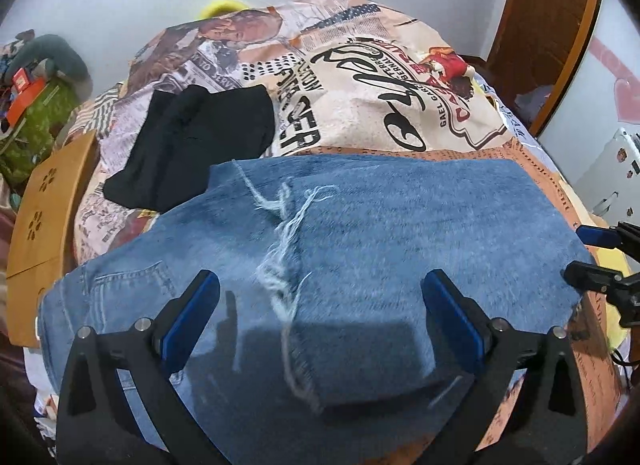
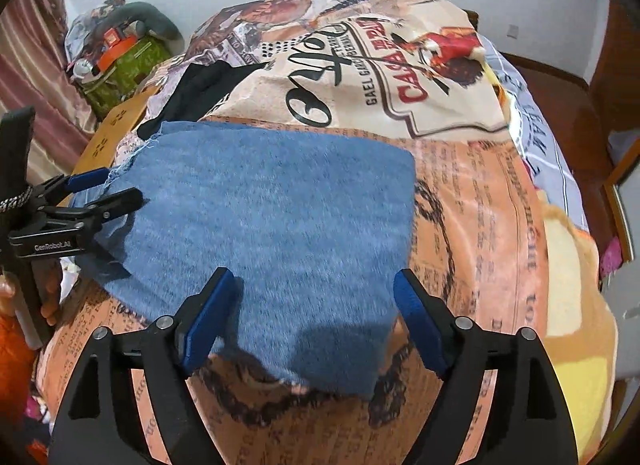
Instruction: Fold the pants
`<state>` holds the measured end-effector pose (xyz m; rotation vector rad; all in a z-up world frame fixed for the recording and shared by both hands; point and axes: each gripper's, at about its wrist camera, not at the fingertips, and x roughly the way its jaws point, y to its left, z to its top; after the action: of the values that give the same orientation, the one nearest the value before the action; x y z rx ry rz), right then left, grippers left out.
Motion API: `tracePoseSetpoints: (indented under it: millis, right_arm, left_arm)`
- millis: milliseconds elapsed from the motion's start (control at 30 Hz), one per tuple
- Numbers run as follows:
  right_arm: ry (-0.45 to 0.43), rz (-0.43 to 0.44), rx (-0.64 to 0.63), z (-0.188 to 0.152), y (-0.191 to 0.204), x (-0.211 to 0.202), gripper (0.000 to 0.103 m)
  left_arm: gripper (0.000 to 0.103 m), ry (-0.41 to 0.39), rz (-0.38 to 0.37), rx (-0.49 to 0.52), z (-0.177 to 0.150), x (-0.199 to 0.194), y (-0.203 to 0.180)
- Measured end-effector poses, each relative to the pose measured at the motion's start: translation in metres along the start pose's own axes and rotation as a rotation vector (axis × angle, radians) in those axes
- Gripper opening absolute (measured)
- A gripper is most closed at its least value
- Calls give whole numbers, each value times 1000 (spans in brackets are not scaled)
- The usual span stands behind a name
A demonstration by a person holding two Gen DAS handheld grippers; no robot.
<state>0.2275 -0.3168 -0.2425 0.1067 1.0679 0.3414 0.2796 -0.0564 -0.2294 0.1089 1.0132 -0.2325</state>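
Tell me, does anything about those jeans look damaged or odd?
Yes. The jeans have pale loose threads straggling across the middle of the folded denim, as from a frayed or ripped edge. The left gripper and right gripper are both open above the cloth, holding nothing.

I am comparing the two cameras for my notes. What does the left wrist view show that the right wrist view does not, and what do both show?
Only the left wrist view shows the jeans' stitched pocket and the long frayed threads down their middle, plus nearly the whole black garment.

Only the right wrist view shows the jeans' right edge against the orange printed cover, and the label on the left claw.

Both show the folded jeans on the printed bedcover, the green box, and both claws open, the right claw holding nothing.
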Motion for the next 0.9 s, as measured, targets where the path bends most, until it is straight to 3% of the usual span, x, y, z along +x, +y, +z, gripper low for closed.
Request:
tracePoseSetpoints:
  millis: [167,300,500,667,767,900]
  right_arm:
    - [-9,-23,-14,5,9,-11,80]
    - [-50,-12,-40,14,24,-21,80]
    - [-108,24,-108,36,63,-26,80]
    - [-98,43,-164,48,98,-9,80]
    - [-75,50,-199,50,115,6,80]
    - [-33,41,-246,47,132,26,80]
  left_arm:
    - [103,-5,35,-3,-9,-13,11]
    - [103,-76,78,-38,-17,-37,30]
    - [103,-178,144,-137,-28,-73,75]
    - [103,-233,230,-254,-52,-92,129]
    - [103,-223,271,-334,-73,-91,163]
    - [103,-152,230,-454,-107,-81,208]
